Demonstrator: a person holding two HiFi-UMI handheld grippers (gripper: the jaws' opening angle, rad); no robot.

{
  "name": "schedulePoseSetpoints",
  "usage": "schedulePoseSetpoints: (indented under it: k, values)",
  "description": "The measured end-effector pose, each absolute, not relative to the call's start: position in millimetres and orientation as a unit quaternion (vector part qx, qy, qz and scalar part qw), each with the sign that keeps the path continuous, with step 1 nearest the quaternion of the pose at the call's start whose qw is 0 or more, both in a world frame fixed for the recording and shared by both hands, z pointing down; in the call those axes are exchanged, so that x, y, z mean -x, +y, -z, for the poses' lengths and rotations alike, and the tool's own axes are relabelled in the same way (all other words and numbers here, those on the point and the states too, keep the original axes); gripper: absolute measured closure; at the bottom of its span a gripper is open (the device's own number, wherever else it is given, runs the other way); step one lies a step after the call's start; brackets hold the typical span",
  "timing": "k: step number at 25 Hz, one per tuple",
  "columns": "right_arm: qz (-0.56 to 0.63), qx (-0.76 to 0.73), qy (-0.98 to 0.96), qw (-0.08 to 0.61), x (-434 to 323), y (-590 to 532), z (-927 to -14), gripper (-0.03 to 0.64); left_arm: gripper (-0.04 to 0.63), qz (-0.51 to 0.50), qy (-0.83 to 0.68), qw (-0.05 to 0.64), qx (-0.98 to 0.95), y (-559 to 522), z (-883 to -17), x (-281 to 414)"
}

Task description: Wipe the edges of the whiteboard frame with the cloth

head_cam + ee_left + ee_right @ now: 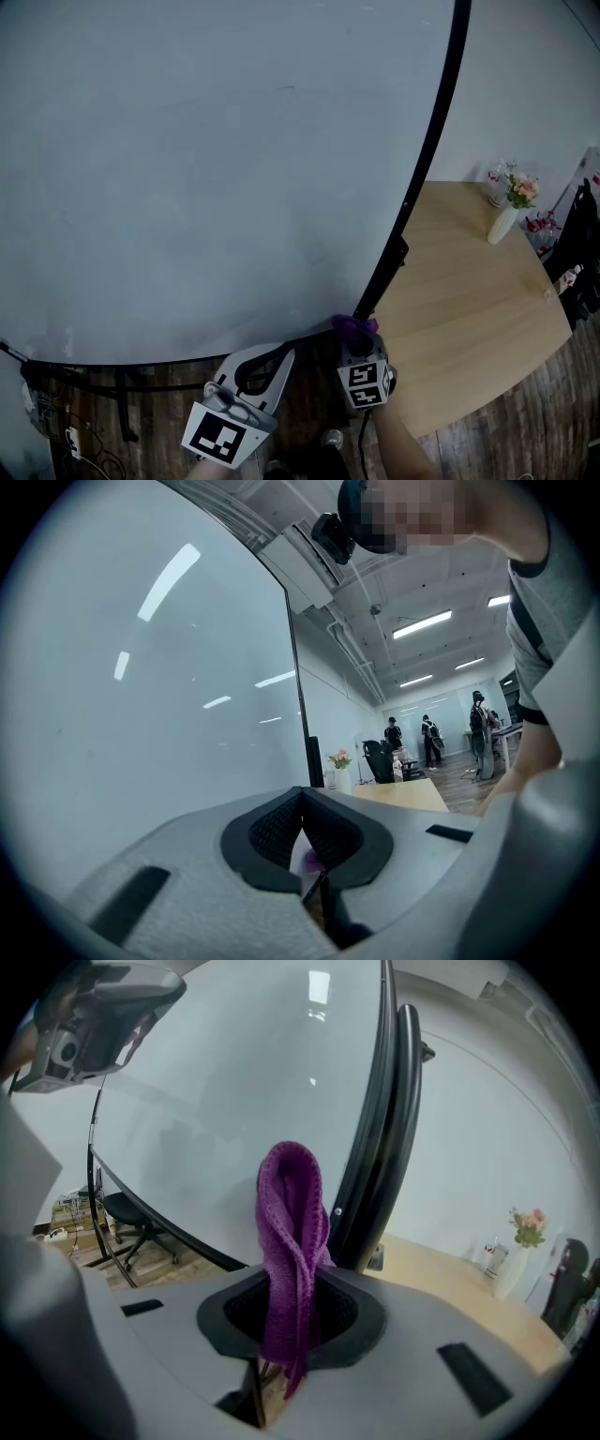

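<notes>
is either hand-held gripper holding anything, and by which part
The right hand-held gripper pinches the purple cloth near its lower end, folded loop sticking up. The left hand-held gripper: shut, empty.

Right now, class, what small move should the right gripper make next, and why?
Probably ease the right gripper forward until the purple cloth presses on the black frame, then slide it along that edge. The fingers are clamped on the cloth, which stands up beside the frame's lower corner, and the pictures do not show whether cloth and frame touch.
</notes>
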State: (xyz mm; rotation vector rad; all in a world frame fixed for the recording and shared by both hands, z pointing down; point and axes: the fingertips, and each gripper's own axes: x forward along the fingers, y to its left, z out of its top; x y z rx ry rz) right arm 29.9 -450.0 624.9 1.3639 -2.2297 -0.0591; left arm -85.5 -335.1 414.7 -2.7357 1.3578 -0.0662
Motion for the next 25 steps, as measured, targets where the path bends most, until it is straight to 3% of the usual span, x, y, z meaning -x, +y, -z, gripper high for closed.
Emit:
schedulePoseSetpoints:
  k: [18,25]
  values:
    - [0.001,-0.494,-0.824,0.278,-28,-452,-650,0.548,0.578,0.032,0.457,0.03,0.889,-339,-427,90]
    - [-0.01,-0.508,-0.823,0.254,-33,-445,-639,0.548,0.58,0.031,0.458,0.036,0.888,-333,-422,92]
